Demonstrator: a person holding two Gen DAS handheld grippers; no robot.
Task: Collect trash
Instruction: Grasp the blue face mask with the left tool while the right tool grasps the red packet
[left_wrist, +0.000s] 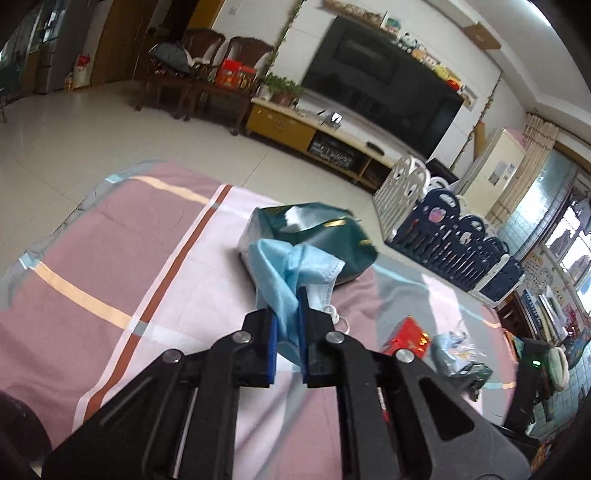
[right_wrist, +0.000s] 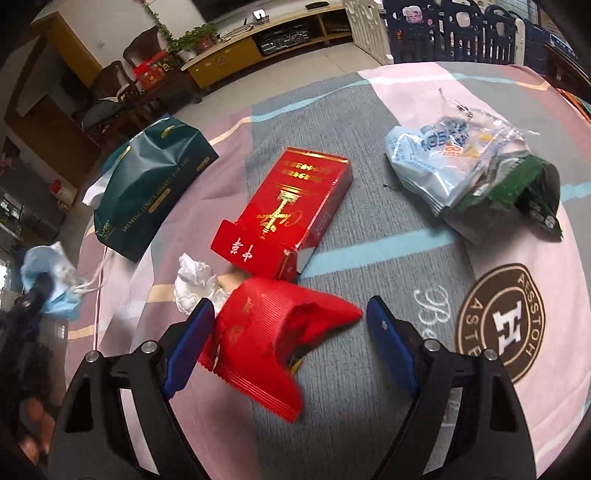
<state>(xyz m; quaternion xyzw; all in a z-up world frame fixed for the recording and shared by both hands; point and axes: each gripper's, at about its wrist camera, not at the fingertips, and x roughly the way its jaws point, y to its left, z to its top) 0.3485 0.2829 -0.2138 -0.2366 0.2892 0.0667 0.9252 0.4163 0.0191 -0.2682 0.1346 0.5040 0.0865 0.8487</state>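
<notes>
The left gripper (left_wrist: 287, 317) pinches a crumpled pale-blue face mask (left_wrist: 291, 273), its white ear loops dangling, held above the pink-and-grey cloth (left_wrist: 110, 258) just in front of the dark green bag (left_wrist: 317, 236). The right gripper (right_wrist: 291, 321) stands spread wide around a creased red wrapper (right_wrist: 266, 332) lying on the cloth, near a white tissue wad (right_wrist: 195, 284) and a red carton (right_wrist: 291, 210). Clear plastic packaging (right_wrist: 450, 155) lies further right.

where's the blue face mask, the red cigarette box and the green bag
blue face mask (left_wrist: 284, 273), left wrist view, on the bunched fabric above the jaws
red cigarette box (right_wrist: 295, 206), right wrist view, on its top face
green bag (right_wrist: 147, 184), right wrist view, on its crumpled side
</notes>
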